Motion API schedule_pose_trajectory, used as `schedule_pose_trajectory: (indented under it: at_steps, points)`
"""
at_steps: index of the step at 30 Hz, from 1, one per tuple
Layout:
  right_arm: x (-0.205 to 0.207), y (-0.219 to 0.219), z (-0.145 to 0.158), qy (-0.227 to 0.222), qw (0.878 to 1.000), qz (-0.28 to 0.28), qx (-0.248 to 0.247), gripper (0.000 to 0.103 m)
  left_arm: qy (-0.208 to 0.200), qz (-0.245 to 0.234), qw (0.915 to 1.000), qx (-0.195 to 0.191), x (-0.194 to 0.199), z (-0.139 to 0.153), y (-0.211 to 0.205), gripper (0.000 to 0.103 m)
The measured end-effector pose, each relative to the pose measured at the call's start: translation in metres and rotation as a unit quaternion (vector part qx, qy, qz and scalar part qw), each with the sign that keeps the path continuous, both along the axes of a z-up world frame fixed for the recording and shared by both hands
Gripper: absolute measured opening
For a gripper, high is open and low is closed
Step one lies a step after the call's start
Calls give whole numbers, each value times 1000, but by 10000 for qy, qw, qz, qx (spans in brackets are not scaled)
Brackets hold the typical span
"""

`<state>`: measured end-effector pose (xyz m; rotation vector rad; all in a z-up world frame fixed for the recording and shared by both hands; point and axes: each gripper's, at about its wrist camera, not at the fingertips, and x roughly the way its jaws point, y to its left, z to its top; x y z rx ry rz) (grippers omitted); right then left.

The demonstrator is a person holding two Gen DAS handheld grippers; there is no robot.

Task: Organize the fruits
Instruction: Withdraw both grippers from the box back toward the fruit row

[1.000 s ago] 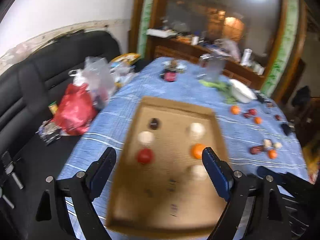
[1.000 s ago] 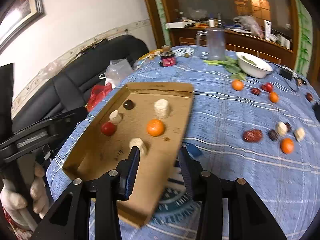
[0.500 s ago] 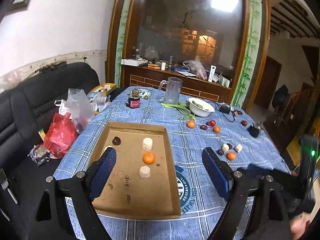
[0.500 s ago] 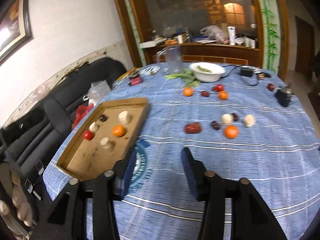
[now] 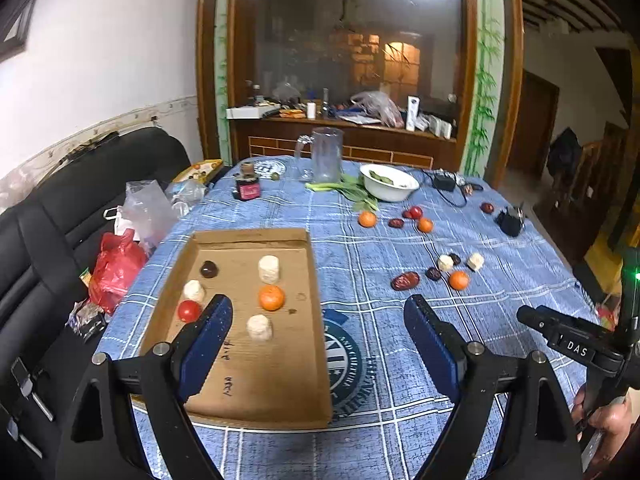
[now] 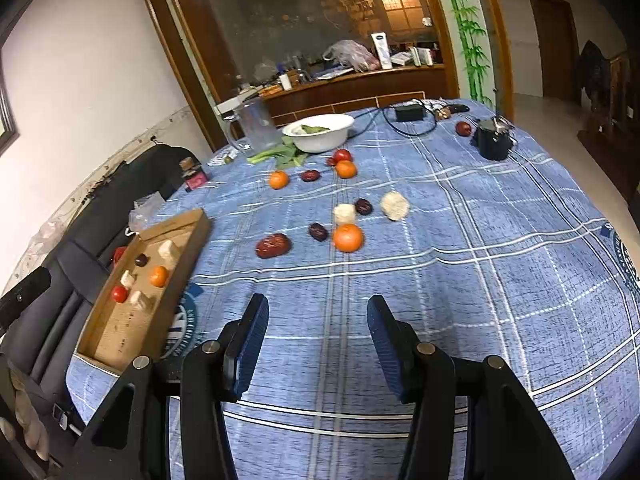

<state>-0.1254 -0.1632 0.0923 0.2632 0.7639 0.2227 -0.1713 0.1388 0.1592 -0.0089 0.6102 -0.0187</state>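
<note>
A shallow cardboard tray (image 5: 304, 380) (image 6: 120, 344) lies on the blue checked tablecloth at the left. It holds an orange (image 5: 271, 297), a red tomato (image 5: 189, 310), a dark date (image 5: 208, 269) and three pale chunks. Loose fruit lies on the cloth: an orange (image 6: 348, 237), a red date (image 6: 273, 245), dark dates and pale chunks (image 6: 394, 205), and further back more oranges (image 6: 278, 179). My left gripper (image 5: 318, 334) is open and empty above the tray's near right edge. My right gripper (image 6: 318, 340) is open and empty above bare cloth, short of the loose fruit.
A white bowl (image 6: 320, 134), greens and a clear jug (image 6: 256, 124) stand at the back. A black charger with cable (image 6: 408, 112) and a black device (image 6: 494, 142) lie at the far right. A black sofa with bags (image 5: 120, 264) runs along the left.
Both grippers have pulled back and up from the tray. The right gripper has swung right toward the loose fruit and opened wider. The left view has steadied on the whole table.
</note>
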Motion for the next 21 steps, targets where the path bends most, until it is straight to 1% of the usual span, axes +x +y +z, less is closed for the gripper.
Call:
schedule_pose_trajectory:
  at_steps: [6, 11, 17, 21]
  points:
    - [13, -13, -11, 189, 9998, -30, -1, 55, 44, -27, 9994, 352, 13, -6, -19, 87]
    - [20, -15, -17, 236, 9997, -2, 17, 55, 34, 35, 9981, 622, 19, -13, -27, 87]
    - [26, -17, -29, 378, 9993, -10, 72, 55, 171, -17, 9970, 755, 28, -22, -35, 87]
    - [31, -17, -31, 416, 9991, -13, 67, 55, 261, -31, 9967, 764, 35, -27, -37, 87]
